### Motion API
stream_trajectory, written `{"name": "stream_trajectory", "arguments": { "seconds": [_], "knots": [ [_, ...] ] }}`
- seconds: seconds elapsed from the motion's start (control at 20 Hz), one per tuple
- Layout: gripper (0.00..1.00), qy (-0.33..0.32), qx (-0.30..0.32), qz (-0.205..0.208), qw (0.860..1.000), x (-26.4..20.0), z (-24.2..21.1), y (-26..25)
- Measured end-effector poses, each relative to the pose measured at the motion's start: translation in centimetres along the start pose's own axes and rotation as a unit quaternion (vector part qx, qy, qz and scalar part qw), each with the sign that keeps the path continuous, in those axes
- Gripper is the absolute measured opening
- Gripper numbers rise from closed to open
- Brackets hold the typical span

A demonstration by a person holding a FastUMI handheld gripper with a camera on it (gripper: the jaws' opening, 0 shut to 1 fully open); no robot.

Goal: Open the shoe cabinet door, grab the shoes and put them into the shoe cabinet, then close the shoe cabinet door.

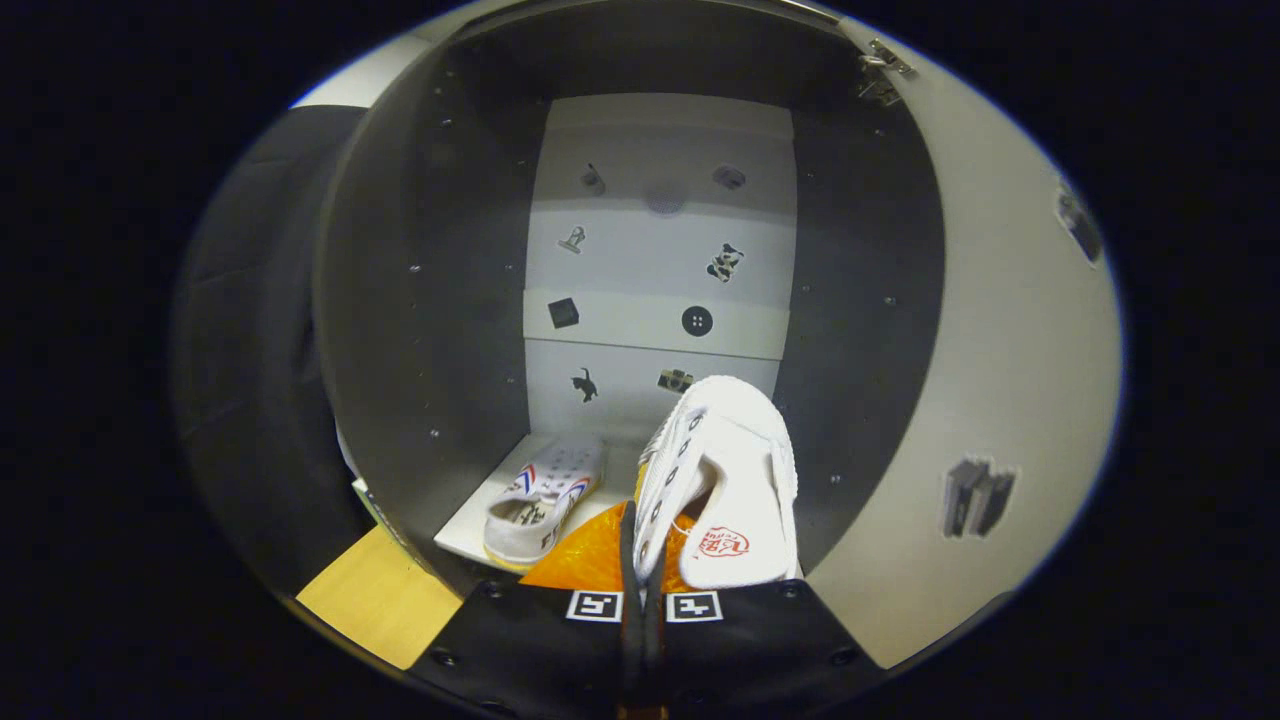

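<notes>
Holding the white canvas lace-up shoe (725,480) pinched by its side wall, the hand-held gripper (645,590) should set it beside its mate (545,495) on the open dark shoe cabinet (420,330) floor, sole down, before letting go.

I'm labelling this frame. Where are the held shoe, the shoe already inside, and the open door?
Held shoe (745,500), gripper view: its tongue.
Shoe already inside (545,492), gripper view: its upper.
Open door (1000,400), gripper view: its inner face.

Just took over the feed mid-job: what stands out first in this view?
The gripper, fingers shut on the side wall of a white shoe, holds it in the open shoe cabinet. A second white shoe lies on the cabinet floor beside it, and small stickers dot the back panel.
</notes>
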State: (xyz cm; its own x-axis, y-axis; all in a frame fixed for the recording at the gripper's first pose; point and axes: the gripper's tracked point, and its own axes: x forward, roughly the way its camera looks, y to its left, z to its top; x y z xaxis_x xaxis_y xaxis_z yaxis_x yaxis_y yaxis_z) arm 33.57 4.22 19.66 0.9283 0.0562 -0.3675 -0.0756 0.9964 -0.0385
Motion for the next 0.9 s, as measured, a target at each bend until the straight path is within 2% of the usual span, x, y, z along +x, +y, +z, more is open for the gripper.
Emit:
{"name": "stream_trajectory", "arguments": {
  "seconds": [0.2,0.4,0.5,0.65,0.75,0.9],
  "knots": [
    [0.02,0.006,-0.010,-0.022,1.000,7.1,1.5,-1.5],
    [0.02,0.048,-0.020,-0.026,0.998,13.6,-1.2,-1.7],
    [0.02,0.081,-0.010,-0.027,0.996,15.8,-3.4,-1.5],
    [0.04,0.089,-0.012,-0.029,0.996,17.3,-4.2,-1.3],
    [0.10,0.102,-0.028,-0.034,0.994,17.9,-5.3,-1.5],
    [0.39,0.114,-0.018,-0.019,0.993,17.4,-6.2,-0.8]
  ]
}}
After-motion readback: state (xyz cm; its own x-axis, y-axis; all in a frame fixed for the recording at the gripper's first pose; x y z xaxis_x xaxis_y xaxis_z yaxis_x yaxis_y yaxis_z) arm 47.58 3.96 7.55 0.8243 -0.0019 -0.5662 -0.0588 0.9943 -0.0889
